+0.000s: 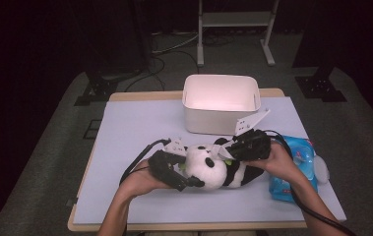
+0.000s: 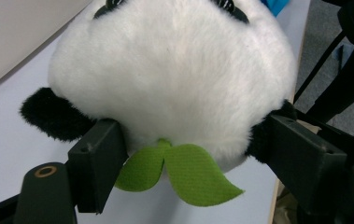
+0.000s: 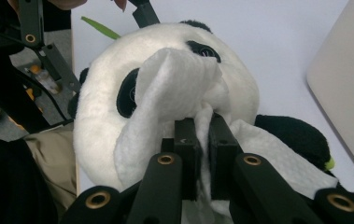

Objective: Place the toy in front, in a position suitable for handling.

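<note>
A black-and-white panda plush [image 1: 208, 169] lies on its side on the pale table mat [image 1: 135, 128], near the front. My left gripper [image 1: 186, 174] has one jaw on each side of the panda's head [image 2: 174, 70], pressing into the fur and an ear, above a green felt leaf [image 2: 184, 175]. My right gripper [image 1: 225, 152] comes in from the right. It is shut on a white wipe [image 3: 179, 79] that drapes over the panda's face [image 3: 104, 130] between the eyes. The wipe hides the panda's nose and mouth.
A white open bin [image 1: 221, 118] stands behind the panda at the middle of the table. A blue pack of wipes [image 1: 297, 169] lies at the right edge beside the right hand. The person's forearms come in from the front edge.
</note>
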The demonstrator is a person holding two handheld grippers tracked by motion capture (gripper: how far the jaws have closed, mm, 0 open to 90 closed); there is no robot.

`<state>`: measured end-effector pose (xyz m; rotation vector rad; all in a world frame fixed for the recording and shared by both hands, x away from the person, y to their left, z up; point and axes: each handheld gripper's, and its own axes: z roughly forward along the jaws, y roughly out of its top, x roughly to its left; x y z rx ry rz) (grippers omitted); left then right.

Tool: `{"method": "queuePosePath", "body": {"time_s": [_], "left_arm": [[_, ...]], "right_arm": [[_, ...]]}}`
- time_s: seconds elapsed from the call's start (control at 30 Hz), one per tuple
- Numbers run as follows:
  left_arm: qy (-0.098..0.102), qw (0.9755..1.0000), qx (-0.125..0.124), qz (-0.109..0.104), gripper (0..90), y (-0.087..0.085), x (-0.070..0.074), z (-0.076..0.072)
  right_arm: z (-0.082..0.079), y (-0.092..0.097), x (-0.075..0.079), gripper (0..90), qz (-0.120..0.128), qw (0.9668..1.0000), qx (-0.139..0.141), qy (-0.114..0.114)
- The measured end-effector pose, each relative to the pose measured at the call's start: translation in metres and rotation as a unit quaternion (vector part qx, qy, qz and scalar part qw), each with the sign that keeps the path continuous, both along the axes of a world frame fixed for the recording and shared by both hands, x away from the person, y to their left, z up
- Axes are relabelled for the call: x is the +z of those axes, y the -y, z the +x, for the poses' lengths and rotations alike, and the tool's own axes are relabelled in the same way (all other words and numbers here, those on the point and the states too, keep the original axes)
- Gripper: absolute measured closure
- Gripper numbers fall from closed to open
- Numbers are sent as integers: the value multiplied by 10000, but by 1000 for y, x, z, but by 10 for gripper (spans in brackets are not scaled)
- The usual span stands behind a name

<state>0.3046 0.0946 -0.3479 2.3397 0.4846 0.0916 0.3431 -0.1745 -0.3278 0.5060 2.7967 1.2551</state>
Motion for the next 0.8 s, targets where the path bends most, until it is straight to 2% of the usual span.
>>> {"method": "queuePosePath", "body": {"time_s": [0.13, 0.23, 0.43, 0.57, 0.8], "left_arm": [[-8, 10000, 27, -16, 223, -1, 0, 0], [-5, 10000, 60, -26, 224, -1, 1, 0], [2, 9999, 106, 65, 224, 1, -1, 0], [10, 9999, 92, 63, 228, 3, -1, -1], [41, 10000, 84, 24, 234, 5, -1, -2]], "right_arm": [[-4, -4, 4, 843, -98, 9998, 15, 163], [-8, -6, 8, 842, 3, 9998, 55, 200], [-17, -14, 13, 841, 53, 9992, 245, 309], [-25, -16, 12, 839, -21, 9988, 357, 342], [-33, -5, 5, 837, -39, 9992, 321, 249]]}}
